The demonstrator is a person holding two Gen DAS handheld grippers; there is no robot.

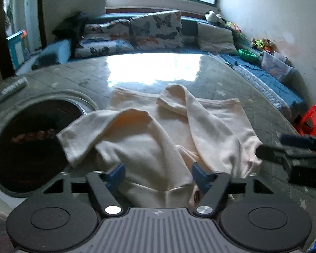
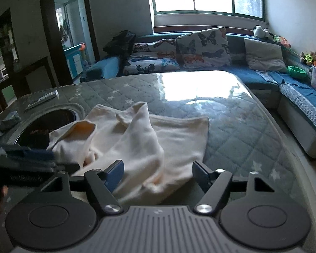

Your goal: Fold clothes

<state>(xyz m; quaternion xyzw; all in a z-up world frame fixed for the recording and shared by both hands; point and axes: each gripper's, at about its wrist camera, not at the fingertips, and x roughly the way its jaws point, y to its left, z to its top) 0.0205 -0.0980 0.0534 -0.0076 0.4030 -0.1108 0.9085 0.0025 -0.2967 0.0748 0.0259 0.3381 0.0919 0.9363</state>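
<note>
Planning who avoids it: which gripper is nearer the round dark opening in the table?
Left. The left gripper sits just right of the opening; the right gripper is farther right, across the cream garment.

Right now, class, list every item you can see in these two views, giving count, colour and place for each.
garment: one, cream, crumpled with both sleeves thrown across its body, on the table
table: one, grey quilted cover with white stars under a glossy top
round opening: one, dark, set in the table left of the garment
butterfly cushions: several, on the blue sofa
green bowl: one, on the sofa's right side
left hand-held gripper: open, over the garment's near edge
right hand-held gripper: open, over the garment's near edge
</note>
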